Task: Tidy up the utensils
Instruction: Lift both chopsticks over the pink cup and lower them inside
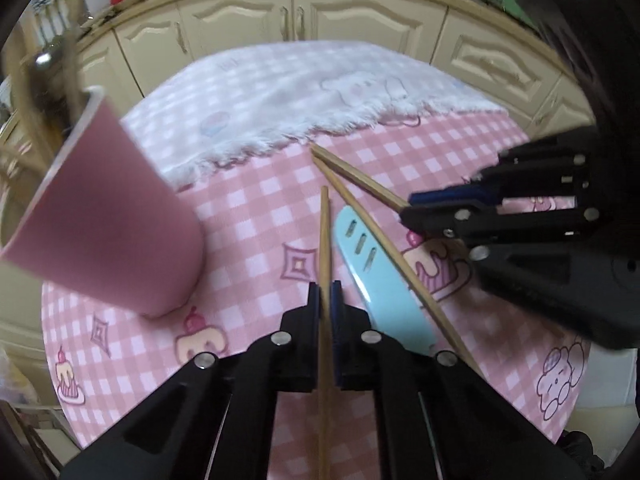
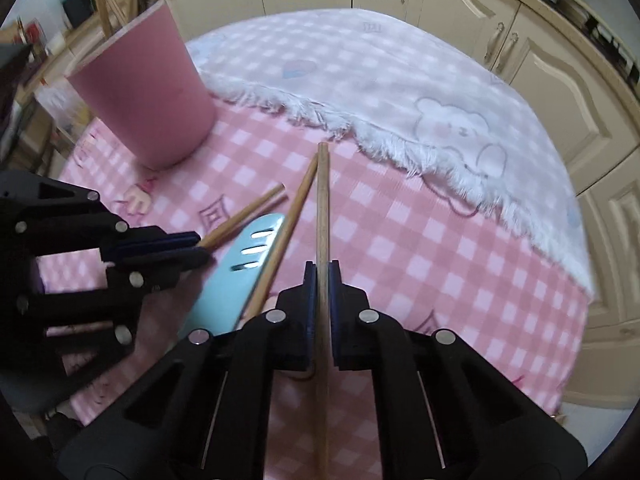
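Note:
My left gripper (image 1: pixel 325 298) is shut on a wooden chopstick (image 1: pixel 325 240) that points forward over the table. My right gripper (image 2: pixel 322 278) is shut on another wooden chopstick (image 2: pixel 322 200); it shows at the right of the left wrist view (image 1: pixel 408 205). A third chopstick (image 1: pixel 376 236) lies on the table across a light blue knife (image 1: pixel 380 280) with slots in its blade. A pink cup (image 1: pixel 108 216) stands at the left with wooden utensils sticking out of its top. In the right wrist view the cup (image 2: pixel 148 92) stands at the far left, the knife (image 2: pixel 236 268) left of my fingers.
The round table (image 1: pixel 248 216) has a pink checked cloth with cartoon prints. A white fluffy cloth (image 1: pixel 300 92) covers its far half. Cream kitchen cabinets (image 1: pixel 292 16) stand behind the table. The left gripper shows at the left of the right wrist view (image 2: pixel 196 246).

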`<state>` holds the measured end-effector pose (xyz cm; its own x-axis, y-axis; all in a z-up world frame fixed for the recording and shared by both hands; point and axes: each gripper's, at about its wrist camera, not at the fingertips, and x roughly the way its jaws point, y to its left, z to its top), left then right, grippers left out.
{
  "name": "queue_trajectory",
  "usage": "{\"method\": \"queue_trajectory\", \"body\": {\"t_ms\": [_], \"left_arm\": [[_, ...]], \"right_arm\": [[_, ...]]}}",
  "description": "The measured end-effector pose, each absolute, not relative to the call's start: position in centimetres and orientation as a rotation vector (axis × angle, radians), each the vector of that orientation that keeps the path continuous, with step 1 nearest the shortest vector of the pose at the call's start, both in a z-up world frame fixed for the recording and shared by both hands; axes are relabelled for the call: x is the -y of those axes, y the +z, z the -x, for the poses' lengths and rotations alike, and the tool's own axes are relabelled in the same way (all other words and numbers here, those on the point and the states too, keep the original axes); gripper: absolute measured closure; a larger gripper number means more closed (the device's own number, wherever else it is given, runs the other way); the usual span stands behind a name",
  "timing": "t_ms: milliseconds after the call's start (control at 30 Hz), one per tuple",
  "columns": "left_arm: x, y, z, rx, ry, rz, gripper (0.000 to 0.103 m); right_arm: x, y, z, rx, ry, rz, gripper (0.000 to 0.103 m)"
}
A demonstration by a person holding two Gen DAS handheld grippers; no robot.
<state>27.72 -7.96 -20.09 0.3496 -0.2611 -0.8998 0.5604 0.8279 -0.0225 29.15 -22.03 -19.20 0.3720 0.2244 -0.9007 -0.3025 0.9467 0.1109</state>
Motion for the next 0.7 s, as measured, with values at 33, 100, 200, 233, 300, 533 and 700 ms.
{"method": "queue_trajectory", "body": {"t_ms": [33, 100, 200, 233, 300, 533, 700], "left_arm": [[7.1, -19.7, -27.4, -1.079, -0.539, -0.305, 0.098], [6.2, -18.8, -26.8, -1.042, -0.524, -0.282, 0.098], [4.8, -16.9, -26.1, -0.977, -0.52, -0.227, 0.098], [4.4, -16.2, -25.9, -0.952, -0.522, -0.211, 0.098], [3.5, -14.9, -25.2, -0.901, -0.52, -0.183, 0.098], [1.2, -10.2, -23.4, -0.737, -0.523, -0.086, 0.098], [-0.4, -7.6, -22.9, -0.636, -0.501, -0.019, 0.098]], "right_arm": [[22.4, -19.1, -28.8, -1.128, 0.336, 0.062, 0.097], [23.3, -18.6, -27.9, -1.093, 0.338, 0.03, 0.097], [24.4, -17.2, -26.6, -1.024, 0.341, -0.015, 0.097], [24.9, -16.5, -26.0, -0.983, 0.348, -0.034, 0.097], [25.5, -15.3, -25.1, -0.932, 0.361, -0.063, 0.097], [26.4, -11.0, -22.3, -0.734, 0.406, -0.133, 0.097], [25.6, -8.5, -22.1, -0.642, 0.442, -0.159, 0.097]]}}
